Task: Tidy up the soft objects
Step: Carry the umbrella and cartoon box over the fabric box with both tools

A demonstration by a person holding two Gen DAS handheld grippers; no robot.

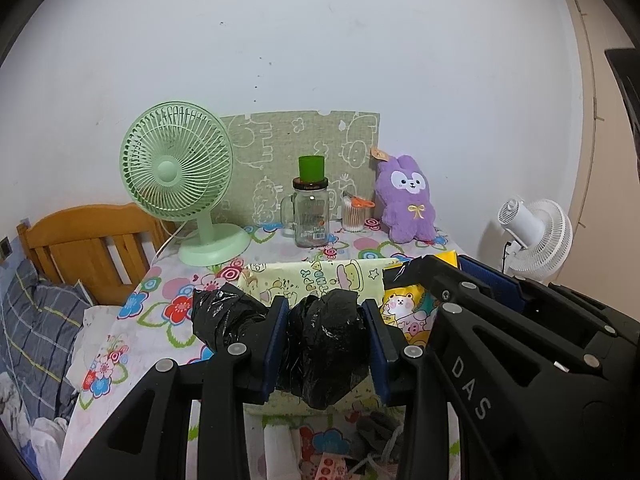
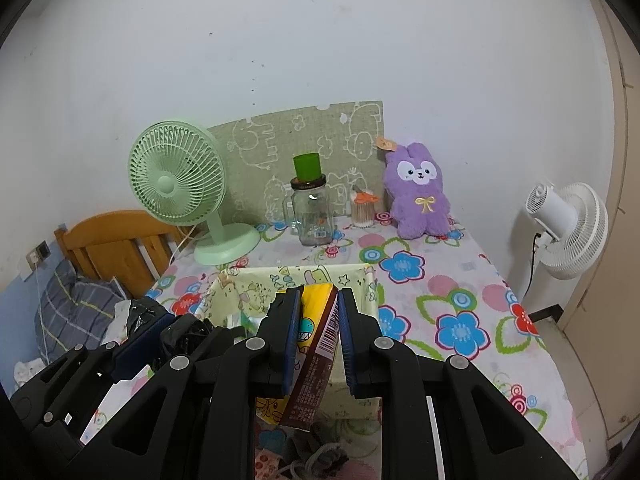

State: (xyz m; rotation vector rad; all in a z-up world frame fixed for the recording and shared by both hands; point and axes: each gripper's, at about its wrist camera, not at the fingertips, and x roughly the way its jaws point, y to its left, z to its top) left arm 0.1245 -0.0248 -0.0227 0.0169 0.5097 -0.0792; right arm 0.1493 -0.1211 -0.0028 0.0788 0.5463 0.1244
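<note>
My left gripper is shut on a crumpled black plastic bag, which bulges out to the left of the fingers too. It hangs over the near edge of a pale yellow cartoon-print fabric bin. My right gripper is shut on a flat yellow tissue pack with a brown barcode side, held above the same bin. In the left wrist view the right gripper and its yellow pack show at the right. A purple plush rabbit sits at the table's back right.
A green desk fan, a glass mug jar with a green cup on top, and a cotton-swab jar stand at the back of the flowered tablecloth. A white fan stands right of the table; a wooden bed lies left. Grey cloth items lie nearest me.
</note>
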